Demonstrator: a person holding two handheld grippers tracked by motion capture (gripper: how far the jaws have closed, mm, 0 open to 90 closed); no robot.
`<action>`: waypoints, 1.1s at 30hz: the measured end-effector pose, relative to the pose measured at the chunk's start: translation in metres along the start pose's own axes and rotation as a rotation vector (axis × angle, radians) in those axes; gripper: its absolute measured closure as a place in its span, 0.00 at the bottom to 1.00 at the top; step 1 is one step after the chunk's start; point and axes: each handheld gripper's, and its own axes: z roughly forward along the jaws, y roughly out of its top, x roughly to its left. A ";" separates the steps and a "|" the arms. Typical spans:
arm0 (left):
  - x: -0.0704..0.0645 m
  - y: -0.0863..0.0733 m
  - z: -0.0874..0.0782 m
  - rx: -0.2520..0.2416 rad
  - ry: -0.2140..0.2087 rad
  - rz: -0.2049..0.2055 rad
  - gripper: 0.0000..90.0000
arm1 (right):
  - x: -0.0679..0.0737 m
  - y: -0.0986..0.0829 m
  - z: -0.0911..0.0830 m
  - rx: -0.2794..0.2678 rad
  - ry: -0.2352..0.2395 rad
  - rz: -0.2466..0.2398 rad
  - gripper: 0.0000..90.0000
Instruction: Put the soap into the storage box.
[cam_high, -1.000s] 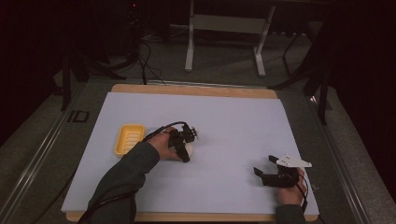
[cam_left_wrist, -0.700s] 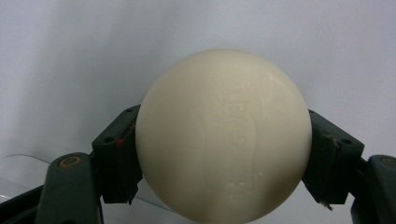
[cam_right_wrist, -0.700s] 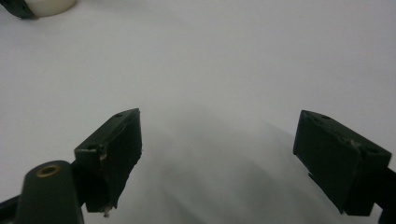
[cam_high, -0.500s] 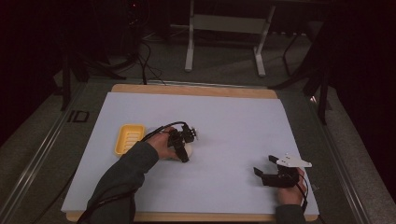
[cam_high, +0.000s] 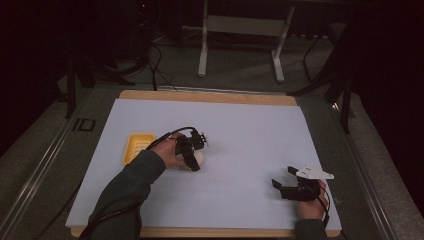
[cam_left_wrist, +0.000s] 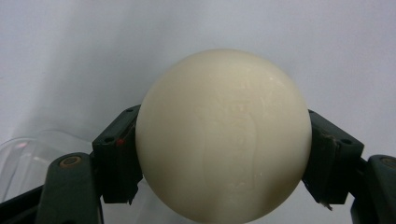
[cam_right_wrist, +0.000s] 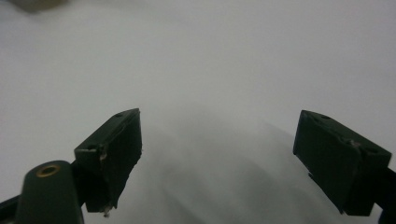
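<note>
Left gripper: your left gripper (cam_high: 192, 152) sits left of the mat's centre; in the left gripper view its two black jaws press against both sides of the cream ball (cam_left_wrist: 223, 135), grasping it.
Ball: in the high view the cream ball (cam_high: 198, 158) shows just under the jaws, low over the white mat (cam_high: 250, 130); whether it touches the mat, you cannot tell from here.
Yellow tray: the yellow tray (cam_high: 134, 148) lies on the mat at about 9 o'clock from the ball, near it, with your left hand (cam_high: 169, 152) between them.
Right gripper: your right gripper (cam_high: 289, 184) rests at about 4 o'clock from the ball, well apart, near the mat's near right corner; in the right gripper view its jaws stand wide apart, released, with bare mat between them.
</note>
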 end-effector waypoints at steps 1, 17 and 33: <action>0.000 0.000 -0.001 0.000 0.001 0.003 0.29 | 0.000 0.000 0.000 -0.001 0.000 -0.001 0.17; 0.005 -0.013 -0.013 -0.016 0.021 -0.016 0.29 | 0.000 0.000 0.000 -0.002 -0.001 -0.002 0.17; 0.010 -0.020 -0.023 -0.035 0.040 -0.037 0.29 | 0.000 0.000 0.000 -0.002 -0.001 -0.002 0.17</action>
